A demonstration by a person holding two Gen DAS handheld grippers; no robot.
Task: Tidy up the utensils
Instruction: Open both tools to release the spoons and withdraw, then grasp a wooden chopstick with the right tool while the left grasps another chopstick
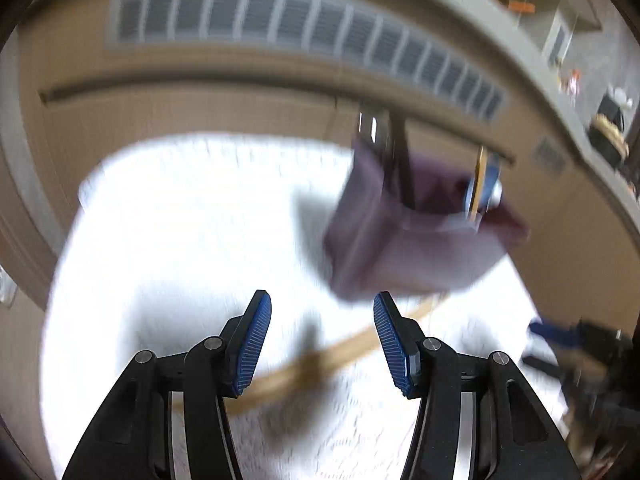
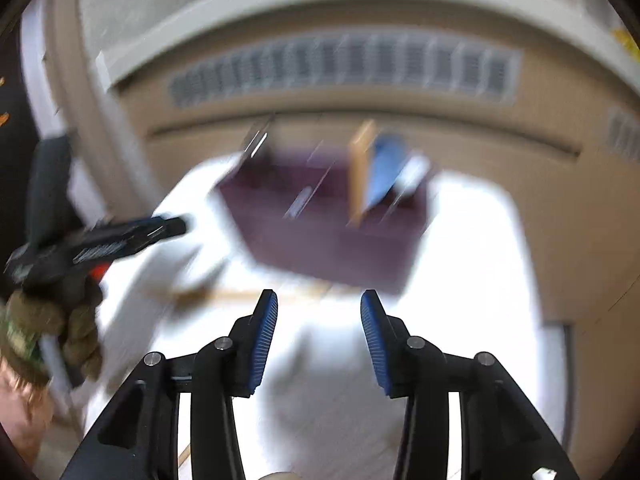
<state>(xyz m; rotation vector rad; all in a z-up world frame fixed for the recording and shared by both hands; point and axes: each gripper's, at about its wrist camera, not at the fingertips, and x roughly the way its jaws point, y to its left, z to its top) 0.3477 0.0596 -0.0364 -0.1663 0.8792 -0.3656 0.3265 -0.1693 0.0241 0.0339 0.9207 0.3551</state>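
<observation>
Both tongs stood spread with nothing between their blue pads: the left gripper [image 1: 322,334] and the right gripper [image 2: 319,330] each hovered over a white cloth [image 1: 192,216]. A purple holder [image 1: 404,236] stood on the cloth ahead of them, with utensils [image 2: 362,172] upright inside (heavy blur hid what kind). A long wooden utensil [image 1: 344,356] lay flat on the cloth just before the holder, beneath the left gripper's fingers. Tan cabinetry with a slatted vent [image 1: 304,28] ran behind.

Black two-finger gripper [image 1: 322,336], ribbed blue pads on fingers [image 1: 252,344], silver pivot screws, olive knit glove [image 2: 60,324]
</observation>
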